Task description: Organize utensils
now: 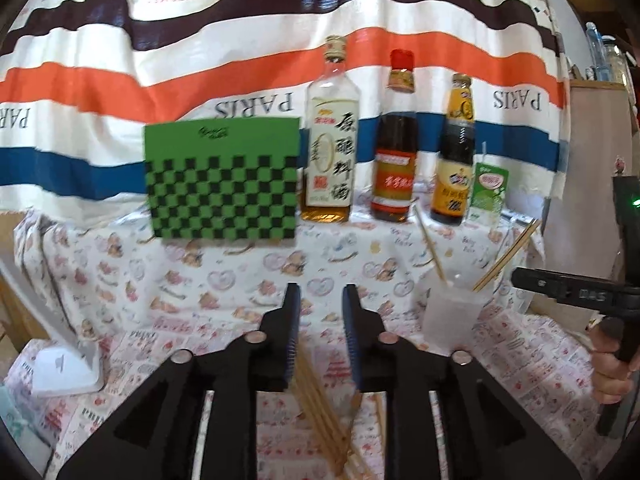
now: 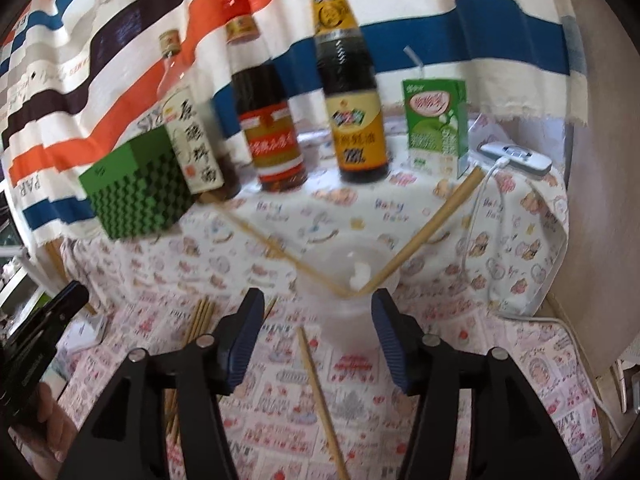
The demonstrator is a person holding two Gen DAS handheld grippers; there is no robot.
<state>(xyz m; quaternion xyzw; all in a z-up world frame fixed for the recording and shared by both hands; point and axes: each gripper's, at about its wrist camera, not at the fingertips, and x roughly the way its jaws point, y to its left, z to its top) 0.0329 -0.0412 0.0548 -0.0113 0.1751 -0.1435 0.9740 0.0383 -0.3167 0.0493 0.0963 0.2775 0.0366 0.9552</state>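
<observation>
The left gripper (image 1: 321,300) hangs above a bundle of wooden chopsticks (image 1: 320,412) lying on the printed tablecloth (image 1: 200,280); its jaws stand a little apart with nothing pinched, the sticks lying below the gap toward 6 o'clock. At 2 o'clock from it stands a clear plastic cup (image 1: 454,312) with chopsticks leaning out of it.

The right gripper (image 2: 318,308) is spread wide, its jaws flanking the same cup (image 2: 348,300) without touching it; two chopsticks in the cup (image 2: 420,236) fan out toward 10 and 2 o'clock. A single loose chopstick (image 2: 320,396) lies under the gap toward 6 o'clock, and the bundle (image 2: 200,316) is at 9 o'clock.

Behind, at 12 o'clock, stand a green checkered box (image 1: 224,180), three sauce bottles (image 1: 394,152) and a green drink carton (image 1: 488,192) against a striped cloth (image 1: 240,40).

Only the right wrist view shows a white device with a cable (image 2: 516,158) beside the carton; only the left shows a white object (image 1: 66,368) at 8 o'clock.
</observation>
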